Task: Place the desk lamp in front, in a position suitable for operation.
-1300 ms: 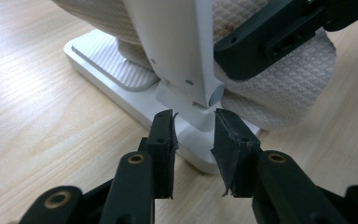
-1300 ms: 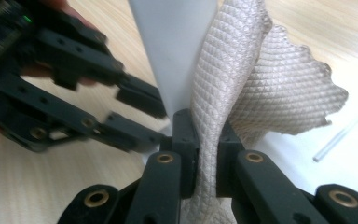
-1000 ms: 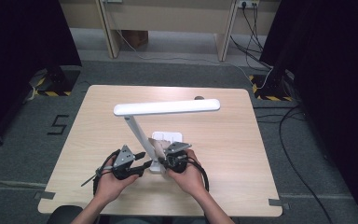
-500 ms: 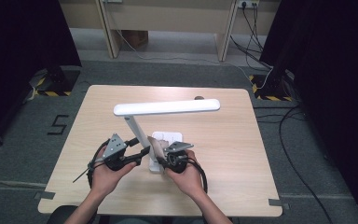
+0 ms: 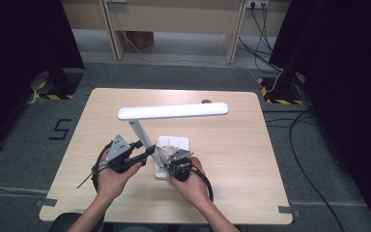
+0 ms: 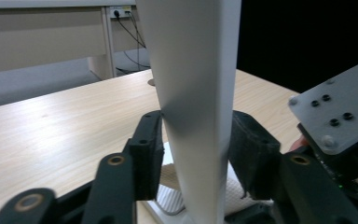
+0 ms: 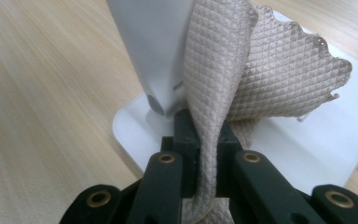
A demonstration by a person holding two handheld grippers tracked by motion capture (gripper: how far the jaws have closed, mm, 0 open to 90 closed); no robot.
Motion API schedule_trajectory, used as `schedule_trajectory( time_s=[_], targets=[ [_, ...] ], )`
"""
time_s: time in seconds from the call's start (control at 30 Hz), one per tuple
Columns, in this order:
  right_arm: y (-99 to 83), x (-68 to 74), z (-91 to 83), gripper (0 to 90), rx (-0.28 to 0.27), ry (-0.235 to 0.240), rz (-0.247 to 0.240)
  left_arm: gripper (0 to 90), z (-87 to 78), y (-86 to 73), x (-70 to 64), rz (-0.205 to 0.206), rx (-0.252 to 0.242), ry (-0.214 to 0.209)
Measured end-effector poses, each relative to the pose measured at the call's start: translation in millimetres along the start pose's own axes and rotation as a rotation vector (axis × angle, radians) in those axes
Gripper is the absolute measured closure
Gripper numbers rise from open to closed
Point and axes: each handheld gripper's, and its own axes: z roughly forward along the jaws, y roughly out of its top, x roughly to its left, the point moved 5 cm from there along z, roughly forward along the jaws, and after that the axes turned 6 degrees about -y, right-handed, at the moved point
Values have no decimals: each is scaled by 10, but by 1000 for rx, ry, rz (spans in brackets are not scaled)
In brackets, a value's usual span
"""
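Since a second ago the left gripper point(image 5: 142, 153) has swung up off the bench and come in around the lamp's stem point(image 5: 141, 137), while the right gripper point(image 5: 166, 153) has stayed low at the lamp's base point(image 5: 181, 143). That stem, white and slanted, rises from the base near the person's edge of the bench point(image 5: 241, 159) and carries the long lamp head point(image 5: 173, 111) across the middle. In the left gripper view the stem point(image 6: 196, 93) stands between the two fingers point(image 6: 147, 149), which bracket it closely; whether they already press on it I cannot tell. In the right gripper view the fingers point(image 7: 184, 135) are clenched on a fold of beige waffle-weave cloth point(image 7: 261, 70), which stands up from the pinch and leans against the foot of the stem point(image 7: 149, 51) over the white base point(image 7: 303, 149). The work looks like wiping the lamp with one gripper steadying it. To do it well, the left fingers should hold the stem firmly and low, so the light lamp neither tips nor slides, and the right should drag the cloth flat over the base and around the stem's foot, keeping enough cloth beyond the fingers that hard plastic never scrapes the lamp. The main risk is the tall head swinging if the stem grip slips.
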Motion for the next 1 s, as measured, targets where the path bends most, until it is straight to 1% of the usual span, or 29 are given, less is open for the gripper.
schedule_trajectory(
  time_s=[0.1,0.17,0.4,0.47,0.6,0.67,0.7,0.73,0.83,0.9,1.0],
  targets=[
    [-11,-31,-14,854,12,-28,-5,586,2,-1,-3,-4,4,6],
    [-25,-80,-28,854,20,-58,-20,587,2,0,-7,0,5,10],
    [-98,-250,-89,854,38,-98,-3,587,1,0,-8,2,4,13],
    [-120,-314,-103,855,36,-114,-8,587,0,0,-8,3,3,14],
    [-158,-436,-137,854,48,-138,12,586,-2,1,-11,6,6,16],
    [-147,-501,-151,854,44,-150,25,585,0,1,-13,7,4,17],
    [-126,-528,-162,854,38,-152,38,585,1,1,-13,8,3,18],
    [-94,-550,-169,853,23,-146,49,583,1,0,-13,8,3,17],
    [64,-559,-179,853,-20,-133,50,579,9,-4,-14,7,2,16],
    [198,-520,-161,853,-53,-99,50,578,11,-7,-18,5,2,16],
    [393,-421,-86,852,-104,-27,59,580,10,-7,-15,7,3,15]
  ],
)
